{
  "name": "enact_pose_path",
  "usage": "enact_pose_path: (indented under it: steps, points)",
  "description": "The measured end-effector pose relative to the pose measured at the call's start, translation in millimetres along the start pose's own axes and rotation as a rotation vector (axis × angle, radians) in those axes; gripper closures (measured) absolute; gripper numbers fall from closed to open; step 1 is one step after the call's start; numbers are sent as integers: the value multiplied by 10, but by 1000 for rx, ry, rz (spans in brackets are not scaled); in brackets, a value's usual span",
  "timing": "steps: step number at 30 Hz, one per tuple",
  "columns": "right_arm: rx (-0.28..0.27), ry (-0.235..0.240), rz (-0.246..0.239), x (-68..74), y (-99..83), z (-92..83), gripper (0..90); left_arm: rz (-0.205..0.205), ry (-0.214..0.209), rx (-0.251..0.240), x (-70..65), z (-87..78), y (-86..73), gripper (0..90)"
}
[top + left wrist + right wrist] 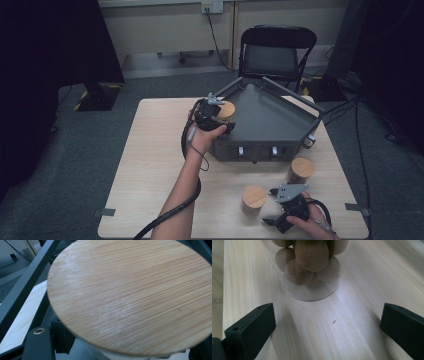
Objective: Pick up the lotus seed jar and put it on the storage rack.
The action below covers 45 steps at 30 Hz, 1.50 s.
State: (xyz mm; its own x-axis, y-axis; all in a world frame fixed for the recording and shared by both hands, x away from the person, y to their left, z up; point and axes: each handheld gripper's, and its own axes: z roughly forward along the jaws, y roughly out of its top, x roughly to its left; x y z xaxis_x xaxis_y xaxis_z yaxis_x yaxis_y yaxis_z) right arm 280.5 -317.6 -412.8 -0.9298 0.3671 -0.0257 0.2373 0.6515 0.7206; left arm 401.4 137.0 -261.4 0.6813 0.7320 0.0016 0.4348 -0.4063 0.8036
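While the left gripper (215, 116) sits at the near-left corner of the dark grey tray (280, 117), its jaws are pinched on a jar with a bamboo lid (226, 109), held over the tray's edge. In the left gripper view that lid (130, 295) is so close that it covers the jaws and the jar body; just a pale sliver of jar shows under the rim, contents can't be made out. Tray floor looks bare where visible. Two more lidded jars stand on the desk (150, 165) in front of the tray: one at centre (254, 199), one to its right, nearer the tray (301, 170). The right gripper (287, 207) is low over the desk's near-right edge, jaws spread wide, gripping nothing, aimed at the centre jar. In the right gripper view that clear jar (312, 270) holds round wooden balls (312, 255); its top is cut off by the frame. It stands ahead of the two jaws, not between them, no contact.
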Motion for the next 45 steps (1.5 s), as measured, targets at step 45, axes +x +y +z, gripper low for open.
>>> enact_pose_path:
  steps: [45]
  points:
    - [-1, 1, 1, 0, -1, 0, 0, -30, 52, 14, -17, 304, -106, 257]
